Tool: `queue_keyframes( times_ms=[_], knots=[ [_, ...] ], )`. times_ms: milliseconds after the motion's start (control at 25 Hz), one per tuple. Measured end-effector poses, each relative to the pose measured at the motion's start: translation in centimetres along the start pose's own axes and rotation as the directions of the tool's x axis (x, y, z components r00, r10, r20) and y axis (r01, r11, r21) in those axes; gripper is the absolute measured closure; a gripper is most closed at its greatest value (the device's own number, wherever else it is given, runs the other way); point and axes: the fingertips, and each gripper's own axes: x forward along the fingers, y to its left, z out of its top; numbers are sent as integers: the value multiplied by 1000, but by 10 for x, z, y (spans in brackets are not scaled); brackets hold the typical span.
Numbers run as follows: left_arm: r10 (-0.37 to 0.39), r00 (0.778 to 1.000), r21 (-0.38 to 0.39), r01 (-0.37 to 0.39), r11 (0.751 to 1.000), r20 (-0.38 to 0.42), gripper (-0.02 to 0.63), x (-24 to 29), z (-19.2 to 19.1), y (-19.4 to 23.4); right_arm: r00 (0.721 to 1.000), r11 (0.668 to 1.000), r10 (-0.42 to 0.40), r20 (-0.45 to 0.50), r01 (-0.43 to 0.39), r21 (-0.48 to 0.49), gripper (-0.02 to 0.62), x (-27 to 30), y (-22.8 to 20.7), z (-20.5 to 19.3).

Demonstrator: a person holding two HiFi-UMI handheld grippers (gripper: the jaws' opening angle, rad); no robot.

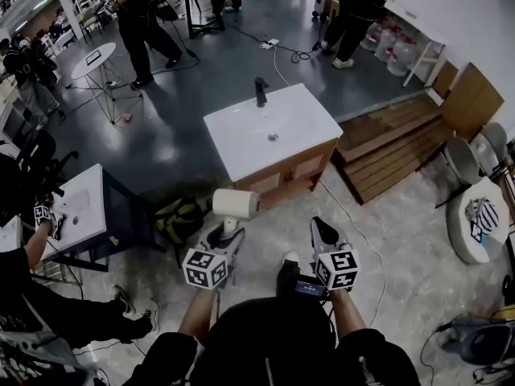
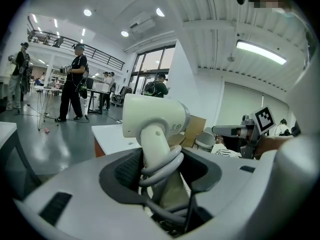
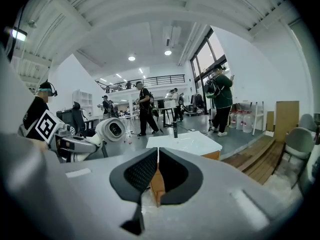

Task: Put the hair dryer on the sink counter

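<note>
Left claw (image 1: 226,233) is clamped on the handle of the white hair dryer (image 1: 236,203). In the left gripper view the handle stands upright between the pads of the left claw (image 2: 161,176), with the dryer head (image 2: 154,115) on top, its barrel lying crosswise. A grey cord (image 2: 162,165) is looped round the handle right at the grip.

Right claw (image 1: 323,232) is empty. In the right gripper view the right claw (image 3: 158,170) has its pads pressed together with nothing between them. From that side the hair dryer (image 3: 111,129) shows off to the left with its round end facing the camera.

The hair dryer is in the air over the floor, on the near side of the sink unit and not touching it. The white sink surface (image 1: 241,139) lies ahead of both claws, bare apart from a black faucet (image 1: 261,92) at its far edge and the drain (image 1: 273,137) in the basin. A wooden cabinet (image 1: 294,172) sits under it. A green-and-black bag (image 1: 179,219) lies on the floor left of the dryer, and wooden planks (image 1: 394,139) lie right of the sink. Several people stand in the background.
</note>
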Motion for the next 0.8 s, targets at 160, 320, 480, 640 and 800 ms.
queue_keyframes(
  times_ms=[160,320,480,640,800],
  knots=[
    [32,999,-27,-32,999,-5,390,28,13,13,999,1000,30,-12,-30,-6,589,31,-24,16],
    [61,998,-52,-61,997,-10,390,52,24,21,998,998,58,-22,-58,-17,589,56,-46,31],
    [83,996,-74,-85,994,-27,390,70,29,23,996,997,80,-30,-81,-18,589,75,-65,40],
    [107,994,-81,-110,991,-36,390,87,35,26,994,994,107,-31,-107,-10,591,94,-81,47],
    [137,990,-95,-139,986,-29,390,102,45,31,990,990,139,-30,-139,-10,589,113,-94,56]
  ],
)
